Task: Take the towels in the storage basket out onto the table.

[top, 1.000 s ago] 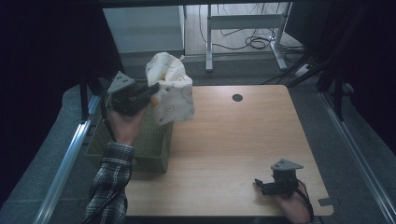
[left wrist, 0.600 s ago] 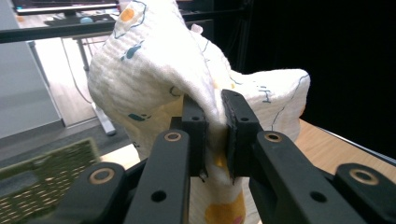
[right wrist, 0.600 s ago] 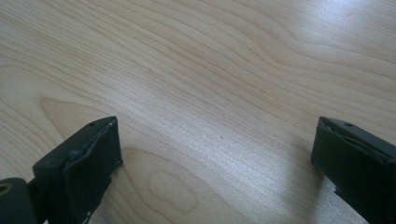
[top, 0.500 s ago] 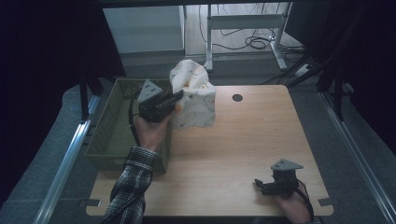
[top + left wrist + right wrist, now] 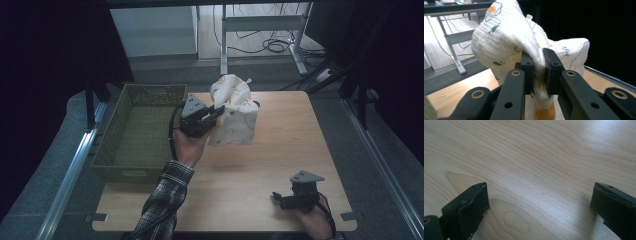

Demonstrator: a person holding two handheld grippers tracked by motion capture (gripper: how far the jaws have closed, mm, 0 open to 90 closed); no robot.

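A white cloth (image 5: 234,112) with small orange and blue prints hangs bunched above the wooden table (image 5: 280,150), at its far left part. My left gripper (image 5: 216,111) is shut on a fold of the cloth (image 5: 506,37); both black pads (image 5: 527,67) pinch the fabric between them. Near the table's front right corner rests my right gripper (image 5: 278,199), held low by a hand. In the right gripper view its jaws stand wide apart over bare wood (image 5: 536,170), my right gripper (image 5: 540,207) open with nothing between them.
A green woven basket (image 5: 107,150) sits at the table's left edge, with nothing inside it that I can see. A small dark round hole (image 5: 256,104) marks the far part of the tabletop. Desk legs and cables stand on the floor beyond the table.
My left gripper has carried the cloth rightward and lower, from above the basket to over the table. The right gripper has stayed in place.
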